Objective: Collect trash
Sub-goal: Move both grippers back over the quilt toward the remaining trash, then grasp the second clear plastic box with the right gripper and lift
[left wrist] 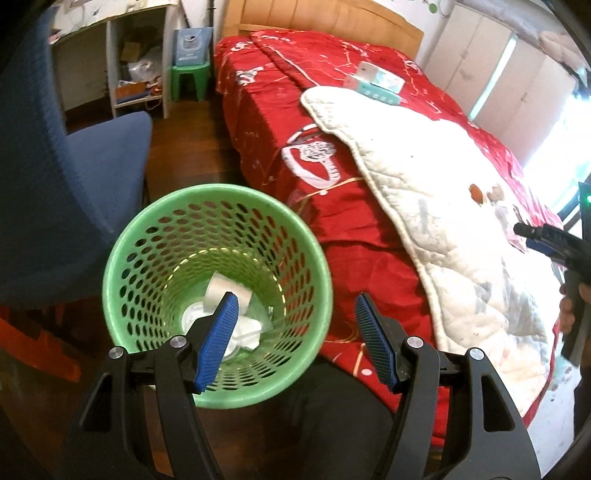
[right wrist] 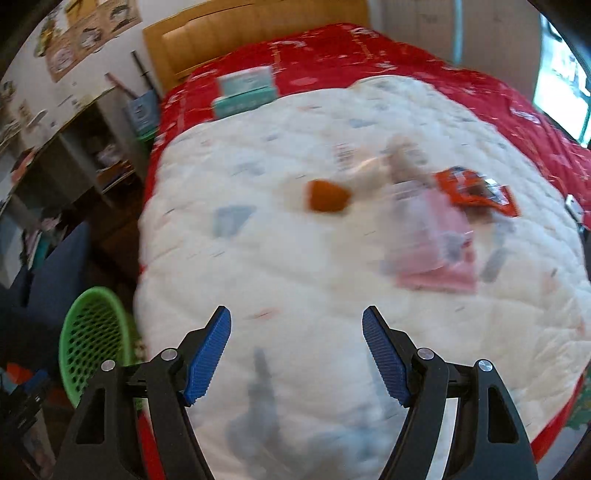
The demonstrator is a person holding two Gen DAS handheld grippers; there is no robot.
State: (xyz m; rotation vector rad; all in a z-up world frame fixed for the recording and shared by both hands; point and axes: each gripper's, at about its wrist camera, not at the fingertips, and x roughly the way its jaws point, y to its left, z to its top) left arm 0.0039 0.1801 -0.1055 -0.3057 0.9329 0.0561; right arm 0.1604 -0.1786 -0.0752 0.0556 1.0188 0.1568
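Note:
A green perforated waste basket (left wrist: 218, 295) stands on the floor beside the bed, with white crumpled paper and a tape roll (left wrist: 229, 295) inside. My left gripper (left wrist: 295, 314) is open and empty, above the basket's right rim. In the blurred right wrist view, my right gripper (right wrist: 296, 325) is open and empty over the white quilt (right wrist: 295, 266). On the quilt lie an orange piece (right wrist: 327, 199), an orange-red wrapper (right wrist: 476, 192), a pink packet (right wrist: 436, 243) and a pale item (right wrist: 402, 158). The basket also shows in the right wrist view (right wrist: 92, 343). The right gripper shows in the left wrist view (left wrist: 546, 240).
The bed has a red cover (left wrist: 295, 122) and a wooden headboard (left wrist: 317, 22). A teal box (left wrist: 376, 83) lies near the headboard. A blue chair (left wrist: 74, 177) stands left of the basket. A green stool (left wrist: 190, 79) and white shelves (left wrist: 136, 62) stand behind.

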